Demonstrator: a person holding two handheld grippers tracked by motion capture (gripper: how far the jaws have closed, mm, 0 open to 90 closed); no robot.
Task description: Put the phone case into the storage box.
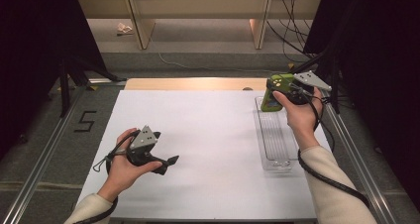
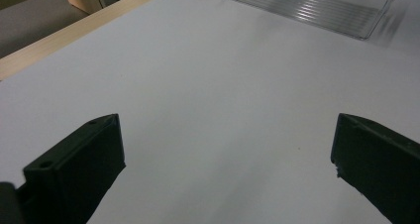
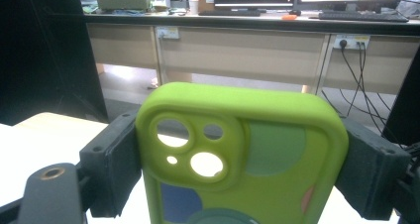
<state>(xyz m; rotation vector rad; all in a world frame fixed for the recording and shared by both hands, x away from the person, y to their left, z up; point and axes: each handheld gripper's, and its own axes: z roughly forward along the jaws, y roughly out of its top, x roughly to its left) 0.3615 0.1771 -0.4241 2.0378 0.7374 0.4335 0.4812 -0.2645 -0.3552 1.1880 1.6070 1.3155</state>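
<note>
Now R gripper (image 3: 242, 169) clamps phone case (image 3: 247, 149) (green).

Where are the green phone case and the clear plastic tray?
green phone case (image 3: 277, 149): right gripper view, on its back panel beside the camera cutouts.
clear plastic tray (image 1: 274, 135): high view, on its ribbed floor.

your left hand (image 1: 124, 159) rests low near the table's front left, its left gripper (image 1: 168, 162) pointing right across the surface with jaws spread wide and nothing between them. your right hand (image 1: 299, 112) is raised at the far right, forearm stretched forward, the right gripper (image 1: 272, 92) clamped on the green phone case (image 3: 242, 154).
</note>
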